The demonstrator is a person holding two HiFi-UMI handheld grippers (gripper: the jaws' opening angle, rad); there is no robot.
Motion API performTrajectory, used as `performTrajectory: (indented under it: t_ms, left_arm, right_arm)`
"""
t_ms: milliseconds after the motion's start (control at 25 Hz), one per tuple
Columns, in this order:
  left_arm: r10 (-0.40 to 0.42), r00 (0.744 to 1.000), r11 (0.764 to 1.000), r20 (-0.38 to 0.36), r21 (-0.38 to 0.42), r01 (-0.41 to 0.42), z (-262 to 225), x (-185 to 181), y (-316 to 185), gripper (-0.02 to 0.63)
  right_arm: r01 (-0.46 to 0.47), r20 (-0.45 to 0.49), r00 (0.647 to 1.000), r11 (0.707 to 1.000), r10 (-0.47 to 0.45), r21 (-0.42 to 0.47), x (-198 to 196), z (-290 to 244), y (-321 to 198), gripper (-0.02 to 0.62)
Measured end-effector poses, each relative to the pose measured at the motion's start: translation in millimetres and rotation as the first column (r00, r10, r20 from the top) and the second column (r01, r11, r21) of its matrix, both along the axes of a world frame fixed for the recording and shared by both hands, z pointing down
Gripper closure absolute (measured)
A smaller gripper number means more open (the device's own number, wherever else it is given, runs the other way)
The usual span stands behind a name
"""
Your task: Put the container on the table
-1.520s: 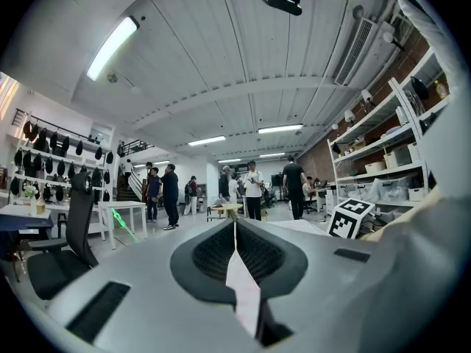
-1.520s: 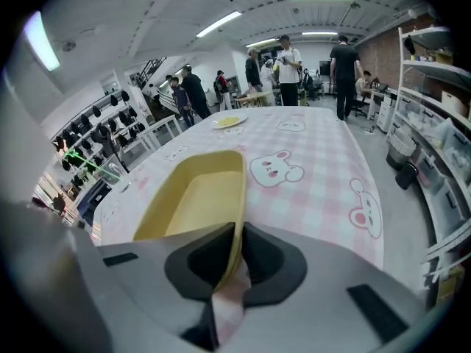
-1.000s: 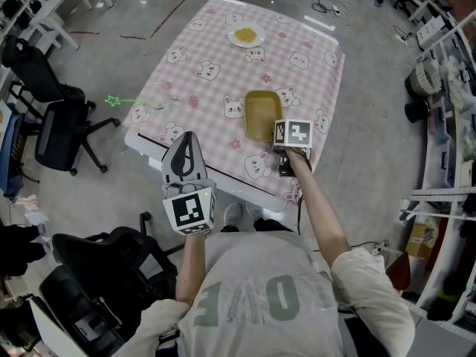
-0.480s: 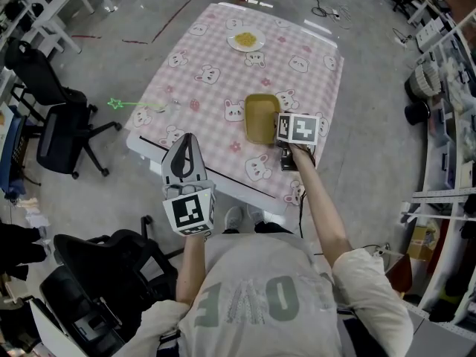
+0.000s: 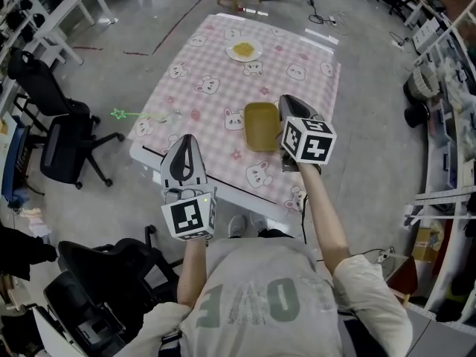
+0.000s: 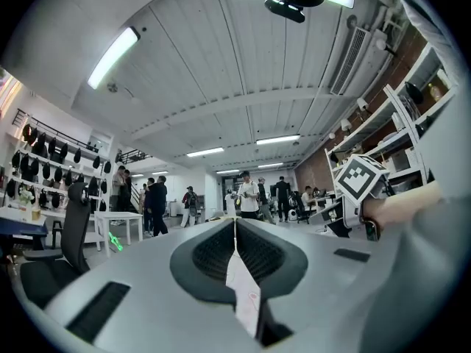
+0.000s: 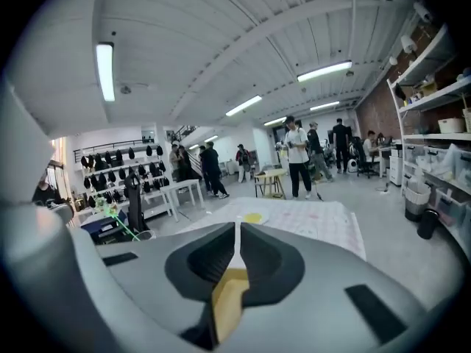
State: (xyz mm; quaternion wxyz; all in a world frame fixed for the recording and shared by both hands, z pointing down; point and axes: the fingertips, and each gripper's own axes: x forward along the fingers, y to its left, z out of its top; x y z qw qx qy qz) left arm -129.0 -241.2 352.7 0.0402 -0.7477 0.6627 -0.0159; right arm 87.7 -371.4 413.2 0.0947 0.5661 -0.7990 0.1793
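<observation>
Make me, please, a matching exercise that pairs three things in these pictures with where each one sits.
Things: 1 shallow yellow rectangular container; 2 round white plate of yellow food; 3 black wheeled office chair.
Places: A on the grey floor, left of the pink rabbit-print table; B at that table's far end; C in that table's nearer half.
Pairs: 1-C; 2-B; 3-A.

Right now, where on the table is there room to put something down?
The table looks bare on its left half, from the plate at the far end to the near edge. It's crowded near right, around the container.
</observation>
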Motion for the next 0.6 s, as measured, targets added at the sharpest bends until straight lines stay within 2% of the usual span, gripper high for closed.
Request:
performTrajectory:
  t_ms: [120,320,600]
  left_arm:
    - [0.010,1.000,0.999,0.006,0.031,-0.010,-12,3,0,0.575]
    - [0.023,0.998,0.996,0.057,0.079,-0.028,-28,10,2,0.575]
    - [0.030,0.998,0.994,0.057,0.103,-0.035,-38,14,5,0.575]
  right_arm:
    - [0.012,-0.002,1.000,0.994,-0.012,0.107,-4,-26,15,0.558]
    - [0.002,-0.006,1.000,0.967,0.000,0.254,-6,-56,48,0.565]
    - [-0.026,-0.024,0.999,0.933,0.037,0.360,0,-67,90,0.566]
